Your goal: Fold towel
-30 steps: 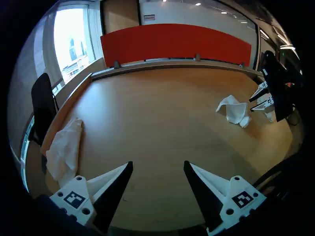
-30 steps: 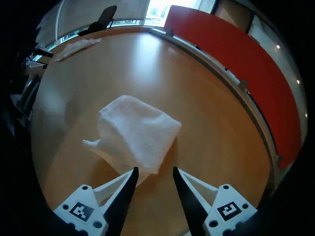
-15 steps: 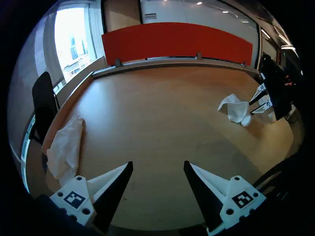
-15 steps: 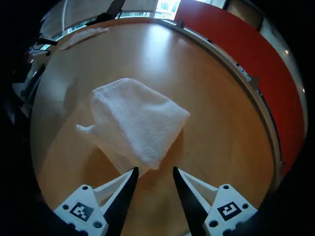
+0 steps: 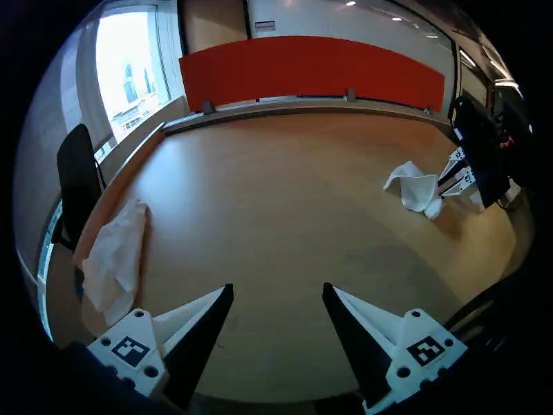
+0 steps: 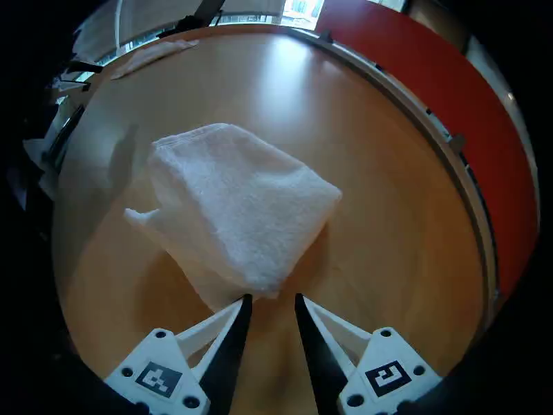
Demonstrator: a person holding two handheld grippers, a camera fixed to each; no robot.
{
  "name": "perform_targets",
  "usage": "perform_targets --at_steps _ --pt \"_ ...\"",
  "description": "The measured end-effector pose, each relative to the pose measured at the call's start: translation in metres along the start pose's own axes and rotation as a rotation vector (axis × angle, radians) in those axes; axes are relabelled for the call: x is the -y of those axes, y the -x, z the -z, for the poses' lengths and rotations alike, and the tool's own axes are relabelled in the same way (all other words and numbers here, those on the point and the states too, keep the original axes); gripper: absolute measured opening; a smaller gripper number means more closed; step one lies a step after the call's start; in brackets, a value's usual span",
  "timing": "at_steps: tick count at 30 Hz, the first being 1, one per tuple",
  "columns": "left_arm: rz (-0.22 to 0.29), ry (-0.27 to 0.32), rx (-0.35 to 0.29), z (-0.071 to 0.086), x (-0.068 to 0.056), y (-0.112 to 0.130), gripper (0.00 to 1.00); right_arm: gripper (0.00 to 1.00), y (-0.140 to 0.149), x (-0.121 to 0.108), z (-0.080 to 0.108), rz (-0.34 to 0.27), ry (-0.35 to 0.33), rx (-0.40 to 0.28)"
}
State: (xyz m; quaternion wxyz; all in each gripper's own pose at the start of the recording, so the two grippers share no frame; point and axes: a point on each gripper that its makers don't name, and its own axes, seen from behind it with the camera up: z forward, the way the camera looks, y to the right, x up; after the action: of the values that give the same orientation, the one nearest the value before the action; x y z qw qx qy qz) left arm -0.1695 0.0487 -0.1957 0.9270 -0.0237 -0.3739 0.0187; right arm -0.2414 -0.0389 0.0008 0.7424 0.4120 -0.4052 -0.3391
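A white towel [image 6: 238,207] lies loosely folded on the wooden table [image 6: 387,228], with a small flap sticking out at its left. My right gripper [image 6: 272,299] sits just at the towel's near corner, its fingers a narrow gap apart and not pressing on the cloth. In the left gripper view the same towel [image 5: 417,189] lies far right with the right gripper [image 5: 449,183] touching its side. My left gripper [image 5: 276,287] hangs open over bare table, nothing between its fingers.
A second white towel [image 5: 114,256] lies crumpled near the table's left edge, also seen far off as a towel [image 6: 152,52]. A red partition [image 5: 311,66] lines the far edge. A black chair [image 5: 76,180] stands beyond the left edge by the window.
My right gripper has moved in closer to the towel's near corner and its fingers have narrowed. The left gripper has hardly moved.
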Motion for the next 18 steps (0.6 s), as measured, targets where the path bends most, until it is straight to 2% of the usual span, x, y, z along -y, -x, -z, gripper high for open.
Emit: perform_targets --at_steps 8,16,18 --pt "-0.002 -0.002 0.003 0.0 0.0009 0.0009 0.96 0.3 -0.0002 0.0002 -0.0037 -0.007 -0.015 0.002" --pt "-0.001 -0.001 0.006 -0.0011 0.0001 0.0011 0.96 0.25 -0.002 0.0009 -0.0035 -0.001 -0.023 -0.003" --pt "-0.002 -0.001 0.005 -0.0013 0.0 0.0009 0.96 0.2 -0.0023 0.0014 -0.0033 0.0 -0.026 -0.005"
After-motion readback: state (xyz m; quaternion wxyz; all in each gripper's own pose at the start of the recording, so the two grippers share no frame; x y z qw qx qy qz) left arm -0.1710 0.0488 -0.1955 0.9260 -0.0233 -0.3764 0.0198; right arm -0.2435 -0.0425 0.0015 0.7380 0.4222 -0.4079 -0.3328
